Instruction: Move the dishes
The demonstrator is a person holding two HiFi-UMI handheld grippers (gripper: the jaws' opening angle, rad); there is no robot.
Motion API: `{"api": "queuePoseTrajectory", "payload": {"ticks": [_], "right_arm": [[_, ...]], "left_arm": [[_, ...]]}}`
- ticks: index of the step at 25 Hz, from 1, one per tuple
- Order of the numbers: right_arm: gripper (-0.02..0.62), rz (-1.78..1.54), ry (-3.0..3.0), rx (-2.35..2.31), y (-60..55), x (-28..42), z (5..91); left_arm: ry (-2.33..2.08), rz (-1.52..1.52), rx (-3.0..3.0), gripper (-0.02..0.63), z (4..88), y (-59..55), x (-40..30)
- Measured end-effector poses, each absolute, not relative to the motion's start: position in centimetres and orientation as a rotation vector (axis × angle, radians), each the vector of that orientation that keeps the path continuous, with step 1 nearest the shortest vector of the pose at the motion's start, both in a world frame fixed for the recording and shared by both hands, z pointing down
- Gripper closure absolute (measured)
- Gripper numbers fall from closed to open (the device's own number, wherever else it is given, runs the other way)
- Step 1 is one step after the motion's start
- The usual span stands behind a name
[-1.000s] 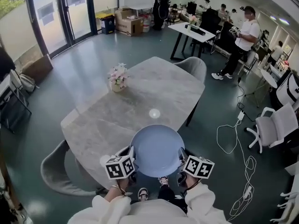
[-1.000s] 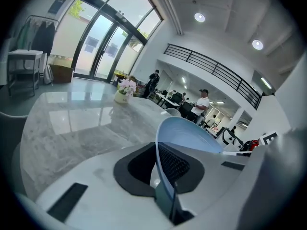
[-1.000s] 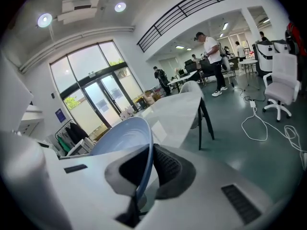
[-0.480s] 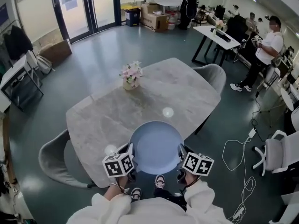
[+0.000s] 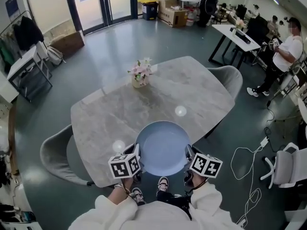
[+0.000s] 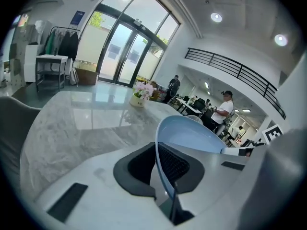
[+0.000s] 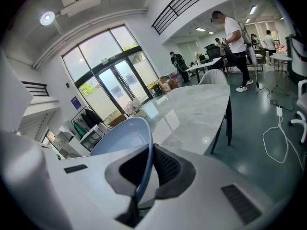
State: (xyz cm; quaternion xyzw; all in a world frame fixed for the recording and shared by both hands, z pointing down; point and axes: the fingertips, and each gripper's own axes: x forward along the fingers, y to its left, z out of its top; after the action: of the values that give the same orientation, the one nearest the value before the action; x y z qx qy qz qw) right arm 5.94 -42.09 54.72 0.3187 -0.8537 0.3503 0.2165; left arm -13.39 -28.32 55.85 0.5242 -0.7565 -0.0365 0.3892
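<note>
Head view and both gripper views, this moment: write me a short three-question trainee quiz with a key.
1. True or false: the left gripper and the right gripper are each shut on the rim of the pale blue round dish.
2. What stands on the grey marble table? A) a small pot of pink flowers B) a laptop C) stacked plates
3. How many grey shell chairs show at that table in the head view?
Key: 1 true; 2 A; 3 two, one at the left and one at the far right.
</note>
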Motion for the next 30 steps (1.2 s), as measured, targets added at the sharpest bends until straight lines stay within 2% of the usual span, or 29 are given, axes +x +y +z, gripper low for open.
{"api": "queuePoseTrajectory", "payload": {"ticks": [14,30], "right_arm": [[0.525,1.016,-2.318,0.951,-42.4,7.0,56.7],[0.525,1.084,-2.234,0.958,-50.3,8.7,61.4]], "left_arm": [[-1.856,-0.016,1.362,0.583,57.6,-29.4,-12.8],[-1.808,0.044,1.334,0.583,61.7,-37.7,-11.6]]}}
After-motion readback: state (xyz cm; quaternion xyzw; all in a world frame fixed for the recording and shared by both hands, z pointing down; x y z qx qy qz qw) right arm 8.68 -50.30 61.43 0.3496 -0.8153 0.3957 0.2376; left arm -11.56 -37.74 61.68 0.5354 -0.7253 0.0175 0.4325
